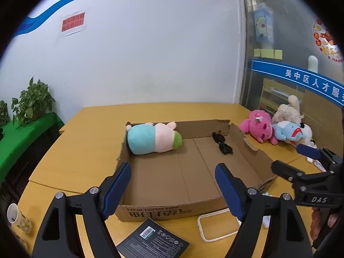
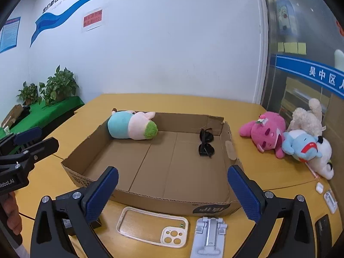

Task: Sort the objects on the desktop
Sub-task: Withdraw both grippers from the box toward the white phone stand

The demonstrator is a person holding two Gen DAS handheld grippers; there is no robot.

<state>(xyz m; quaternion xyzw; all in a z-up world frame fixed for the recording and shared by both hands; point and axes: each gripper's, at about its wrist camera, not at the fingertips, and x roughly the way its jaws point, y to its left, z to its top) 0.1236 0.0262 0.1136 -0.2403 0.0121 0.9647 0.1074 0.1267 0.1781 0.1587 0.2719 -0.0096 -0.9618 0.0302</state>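
White wall [image 2: 172, 53] with a blue wave stripe and Chinese lettering is backing a yellow wooden table [image 1: 90, 142]; a red notice [image 2: 92, 19] on it is too blurred to read. Glass partition [image 1: 279, 21] at the right is carrying a blue band [image 1: 309, 81] reading 吴中区人才服…, with yellow sticky notes [image 1: 268, 53] above it.

A shallow cardboard box [image 1: 163, 211] is sitting mid-table, its front wall printed upside down with "AIR CUSHION" and larger Chinese characters. Inside, a teal-and-pink plush toy [image 1: 150, 138] is lying in the far left corner and black sunglasses [image 2: 206, 143] are resting near the right wall. A pile of plush animals [image 2: 286, 137] is lying outside the box to its right.

In front of the box, a cream phone case [image 2: 153, 229], a white folding phone stand [image 2: 209, 236] and a black product box [image 1: 153, 239] with a barcode label are lying on the table.

The left gripper [image 1: 173, 190] is hovering with its fingers spread wide and nothing between them; "Robot.AI" is showing on its body. The right gripper [image 2: 172, 195], marked "DAS", is likewise standing wide and empty.
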